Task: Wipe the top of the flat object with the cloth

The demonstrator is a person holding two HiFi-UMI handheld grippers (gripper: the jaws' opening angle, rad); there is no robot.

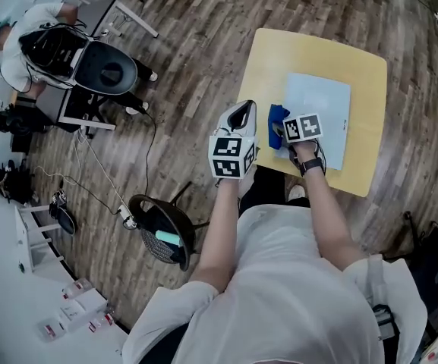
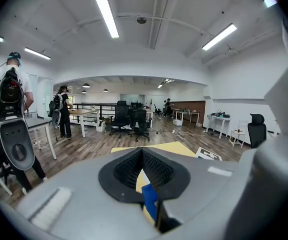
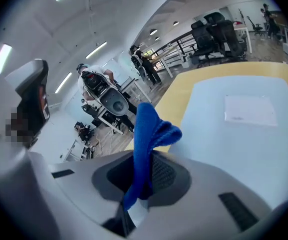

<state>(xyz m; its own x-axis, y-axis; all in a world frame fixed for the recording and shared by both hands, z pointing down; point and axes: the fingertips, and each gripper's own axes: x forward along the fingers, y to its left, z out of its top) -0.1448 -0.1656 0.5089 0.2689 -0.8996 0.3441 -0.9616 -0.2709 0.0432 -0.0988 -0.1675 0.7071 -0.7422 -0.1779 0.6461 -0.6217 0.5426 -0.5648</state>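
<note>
A pale blue flat sheet point(image 1: 321, 108) with a small white label point(image 3: 248, 109) lies on the yellow table point(image 1: 279, 59). My right gripper point(image 1: 281, 133) is at the sheet's near left edge, shut on a blue cloth point(image 1: 278, 114). In the right gripper view the cloth point(image 3: 151, 129) sticks up out of the closed jaws of the right gripper point(image 3: 144, 160), with the sheet point(image 3: 243, 144) just beyond. My left gripper point(image 1: 241, 114) hovers by the table's left edge, beside the cloth. Its jaws meet at the tips of the left gripper point(image 2: 143, 156) with nothing between them; a bit of cloth point(image 2: 149, 201) shows below.
A black office chair point(image 1: 165, 230) stands on the wooden floor to the table's left, with cables point(image 1: 97, 173) running past it. A person with a backpack point(image 1: 40, 44) is at a desk far left. More desks and chairs point(image 2: 131, 119) stand farther back.
</note>
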